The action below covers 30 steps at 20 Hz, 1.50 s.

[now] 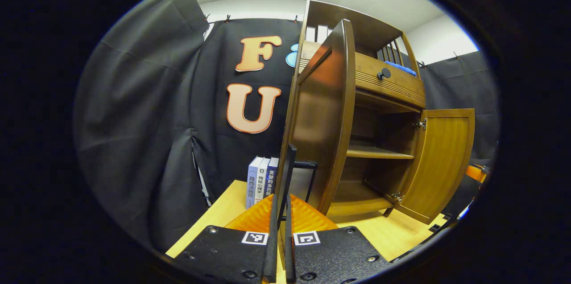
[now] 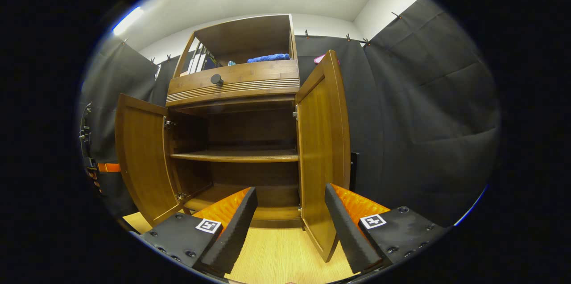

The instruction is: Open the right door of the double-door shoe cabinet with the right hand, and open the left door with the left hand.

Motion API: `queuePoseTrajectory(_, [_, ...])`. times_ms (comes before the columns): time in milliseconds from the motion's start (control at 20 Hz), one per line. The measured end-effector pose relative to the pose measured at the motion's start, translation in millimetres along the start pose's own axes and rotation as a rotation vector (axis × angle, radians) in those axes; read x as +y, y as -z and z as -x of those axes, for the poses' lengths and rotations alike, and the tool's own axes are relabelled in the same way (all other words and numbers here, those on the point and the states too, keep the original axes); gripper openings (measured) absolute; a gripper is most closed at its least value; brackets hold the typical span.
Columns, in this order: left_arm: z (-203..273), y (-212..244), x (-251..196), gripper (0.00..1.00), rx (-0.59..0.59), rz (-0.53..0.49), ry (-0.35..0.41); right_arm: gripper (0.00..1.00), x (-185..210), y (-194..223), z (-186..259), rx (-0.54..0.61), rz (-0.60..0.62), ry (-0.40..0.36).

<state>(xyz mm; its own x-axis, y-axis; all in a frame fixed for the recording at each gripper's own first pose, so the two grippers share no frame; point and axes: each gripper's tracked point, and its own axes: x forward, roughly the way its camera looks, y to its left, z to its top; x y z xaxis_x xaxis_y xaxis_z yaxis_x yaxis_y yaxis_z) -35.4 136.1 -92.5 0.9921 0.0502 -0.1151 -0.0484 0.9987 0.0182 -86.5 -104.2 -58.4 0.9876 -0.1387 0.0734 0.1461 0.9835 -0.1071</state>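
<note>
Shoe cabinet [image 2: 236,79] stands on the counter [image 2: 281,253], both doors swung out. Left door [image 1: 323,114] is edge-on just ahead of the left claw [image 1: 279,226], long axis vertical. Right door [image 2: 321,150] is open too, its lower edge reaching down between the right claw's fingers. Left claw clenched on the thin black handle [image 1: 287,177]. Right claw [image 2: 290,226] released, fingers spread, not touching. Judgement: left hand nearer its door; only release remains.

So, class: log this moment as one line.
left door: open | right door: open | left gripper: shut | right gripper: open | shelf: bare
</note>
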Motion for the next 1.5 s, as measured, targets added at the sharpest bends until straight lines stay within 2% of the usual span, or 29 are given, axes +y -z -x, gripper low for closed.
queuePoseTrajectory(50, [7,-5,-3,0.15,-0.011,-0.007,-0.003,0.98,-2,-1,0,-0.001,0.000,0.002])
queuePoseTrajectory(100, [12,-12,-6,0.00,-0.024,-0.011,-0.001,0.98,-4,-2,2,-0.002,0.000,0.005])
queuePoseTrajectory(150, [17,-18,-11,0.07,-0.036,-0.015,0.007,0.98,-5,-3,3,-0.003,0.000,0.007])
queuePoseTrajectory(300, [29,-36,-24,0.07,-0.076,-0.029,0.010,0.98,-9,-7,6,-0.004,-0.003,0.004])
queuePoseTrajectory(400, [37,-48,-39,0.15,-0.099,-0.033,0.024,0.98,-11,-11,9,-0.007,0.000,0.002])
queuePoseTrajectory(450, [40,-52,-45,0.10,-0.105,-0.031,0.027,0.89,-12,-14,9,-0.010,0.001,0.000])
queuePoseTrajectory(600, [48,-66,-63,0.36,-0.124,-0.034,0.025,0.89,-15,-22,15,-0.020,0.007,-0.002])
queuePoseTrajectory(700, [51,-80,-73,0.58,-0.155,-0.038,0.023,0.89,-17,-27,18,-0.029,0.016,-0.003])
queuePoseTrajectory(750, [53,-82,-78,0.48,-0.161,-0.034,0.024,0.89,-19,-28,21,-0.030,0.018,-0.002])
queuePoseTrajectory(800, [54,-83,-84,0.59,-0.160,-0.023,0.030,0.89,-20,-28,23,-0.029,0.018,-0.003])
queuePoseTrajectory(950, [55,-80,-105,0.65,-0.135,-0.001,0.063,0.89,-30,-31,29,-0.035,0.006,0.008])
queuePoseTrajectory(1000, [55,-79,-111,0.72,-0.130,-0.003,0.070,0.89,-33,-32,31,-0.038,0.003,0.013])
queuePoseTrajectory(1050, [54,-80,-115,0.76,-0.128,-0.003,0.072,0.98,-37,-33,32,-0.040,0.001,0.019])
queuePoseTrajectory(1100, [53,-80,-115,0.80,-0.121,-0.004,0.061,0.89,-39,-33,33,-0.039,0.004,0.025])
queuePoseTrajectory(1150, [52,-79,-118,0.80,-0.112,-0.005,0.063,0.94,-42,-33,34,-0.038,0.009,0.030])
queuePoseTrajectory(1200, [50,-77,-120,0.88,-0.103,-0.004,0.061,1.00,-44,-34,36,-0.038,0.013,0.035])
queuePoseTrajectory(1400, [48,-74,-124,0.89,-0.102,0.021,0.069,0.98,-49,-39,42,-0.052,0.012,0.046])
queuePoseTrajectory(1450, [47,-73,-123,0.93,-0.102,0.021,0.066,1.00,-49,-39,43,-0.055,0.011,0.046])
queuePoseTrajectory(1500, [46,-74,-122,0.89,-0.105,0.015,0.062,1.00,-49,-40,43,-0.056,0.010,0.045])
